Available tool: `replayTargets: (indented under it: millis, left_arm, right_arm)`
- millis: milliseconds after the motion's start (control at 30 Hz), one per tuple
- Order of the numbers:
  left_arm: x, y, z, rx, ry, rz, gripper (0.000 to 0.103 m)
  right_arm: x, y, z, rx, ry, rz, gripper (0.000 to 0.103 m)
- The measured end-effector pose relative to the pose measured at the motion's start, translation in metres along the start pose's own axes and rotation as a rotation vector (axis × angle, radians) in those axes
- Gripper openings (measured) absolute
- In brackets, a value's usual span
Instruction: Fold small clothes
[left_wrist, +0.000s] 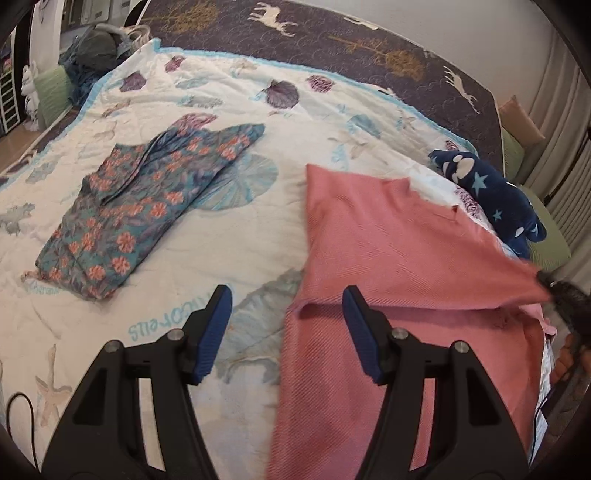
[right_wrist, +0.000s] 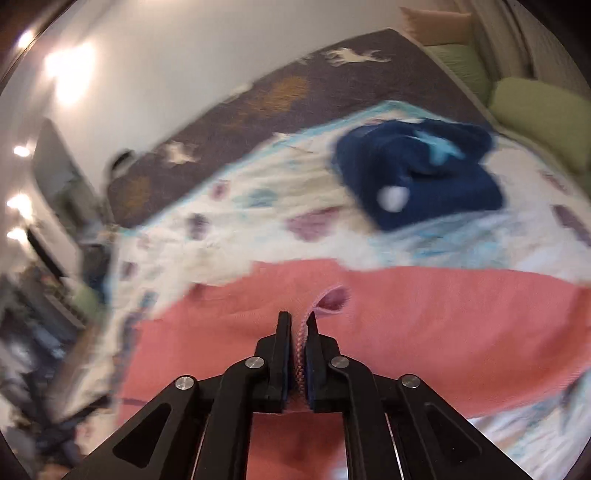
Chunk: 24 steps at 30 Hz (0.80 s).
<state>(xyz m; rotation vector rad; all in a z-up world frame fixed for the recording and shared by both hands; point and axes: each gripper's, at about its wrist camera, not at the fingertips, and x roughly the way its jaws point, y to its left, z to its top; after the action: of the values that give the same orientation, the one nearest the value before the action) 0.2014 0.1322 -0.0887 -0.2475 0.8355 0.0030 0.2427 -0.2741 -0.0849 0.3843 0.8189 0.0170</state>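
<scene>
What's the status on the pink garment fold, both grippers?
Left gripper open, empty, at the pink garment's edge. Right gripper shut on its lifted corner. Floral piece already folded, navy star garment just beyond; neither in the way.

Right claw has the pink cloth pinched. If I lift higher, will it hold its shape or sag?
The pink cloth will probably sag: it already drapes from the right claw and folds over itself. It looks thin, so likely light. The ribbed weave bunched between the shut fingers suggests decent grip, though a thin pinch could slip. The left claw is open and holds nothing.
</scene>
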Motion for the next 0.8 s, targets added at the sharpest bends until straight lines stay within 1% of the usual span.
replayTargets:
  millis: [33, 67, 100, 133, 167, 200, 233, 267, 300, 367, 467, 500, 567, 600, 633, 667, 700, 733, 800]
  left_arm:
    - [0.0, -0.004, 0.001, 0.011, -0.004, 0.007, 0.064]
    - [0.001, -0.006, 0.001, 0.017, -0.005, 0.008, 0.064]
    - [0.002, -0.009, 0.001, 0.021, -0.003, 0.007, 0.064]
    - [0.003, -0.011, 0.002, 0.022, 0.003, 0.004, 0.064]
    - [0.004, -0.014, 0.002, 0.02, 0.006, -0.003, 0.064]
    - [0.004, -0.018, 0.003, 0.016, 0.006, -0.022, 0.064]
    - [0.003, -0.021, 0.005, 0.01, 0.003, -0.045, 0.064]
    - [0.002, -0.025, 0.006, 0.009, 0.0, -0.067, 0.064]
    - [0.002, -0.032, 0.006, 0.017, -0.003, -0.092, 0.064]
    - [0.002, -0.053, 0.007, 0.071, 0.0, -0.131, 0.064]
    - [0.011, -0.084, 0.003, 0.15, 0.018, -0.179, 0.064]
    - [0.017, -0.091, 0.002, 0.16, 0.035, -0.189, 0.064]
    - [0.032, -0.105, -0.003, 0.169, 0.079, -0.218, 0.064]
    - [0.039, -0.11, -0.006, 0.175, 0.094, -0.217, 0.064]
    - [0.048, -0.115, -0.012, 0.188, 0.114, -0.196, 0.064]
    - [0.052, -0.118, -0.016, 0.198, 0.119, -0.178, 0.064]
    - [0.055, -0.119, -0.019, 0.211, 0.111, -0.164, 0.064]
    - [0.055, -0.121, -0.022, 0.227, 0.097, -0.157, 0.064]
    - [0.054, -0.123, -0.022, 0.238, 0.094, -0.146, 0.064]
  right_arm:
    - [0.008, -0.007, -0.002, 0.016, 0.057, -0.035, 0.022]
    - [0.011, -0.015, -0.007, 0.045, 0.107, -0.036, 0.023]
    - [0.009, -0.027, -0.012, 0.089, 0.127, 0.002, 0.023]
    - [0.004, -0.036, -0.015, 0.126, 0.117, 0.03, 0.026]
    - [-0.005, -0.046, -0.017, 0.165, 0.091, 0.037, 0.03]
    - [-0.012, -0.053, -0.018, 0.188, 0.067, 0.029, 0.034]
    - [-0.021, -0.06, -0.019, 0.209, 0.034, 0.01, 0.042]
    - [-0.033, -0.069, -0.021, 0.225, -0.001, -0.02, 0.048]
    - [-0.045, -0.077, -0.022, 0.235, -0.033, -0.041, 0.05]
    - [-0.061, -0.092, -0.026, 0.253, -0.054, -0.031, 0.058]
    - [-0.078, -0.123, -0.036, 0.328, -0.053, -0.034, 0.059]
    - [-0.083, -0.14, -0.04, 0.382, -0.062, -0.033, 0.059]
    - [-0.091, -0.18, -0.051, 0.545, -0.075, -0.019, 0.059]
    - [-0.095, -0.204, -0.058, 0.644, -0.083, 0.003, 0.059]
    - [-0.096, -0.222, -0.063, 0.724, -0.085, 0.022, 0.059]
    - [-0.097, -0.242, -0.069, 0.797, -0.09, 0.029, 0.055]
    - [-0.098, -0.259, -0.073, 0.847, -0.098, 0.022, 0.052]
    - [-0.098, -0.27, -0.074, 0.871, -0.105, 0.014, 0.047]
    - [-0.101, -0.292, -0.075, 0.919, -0.128, -0.007, 0.046]
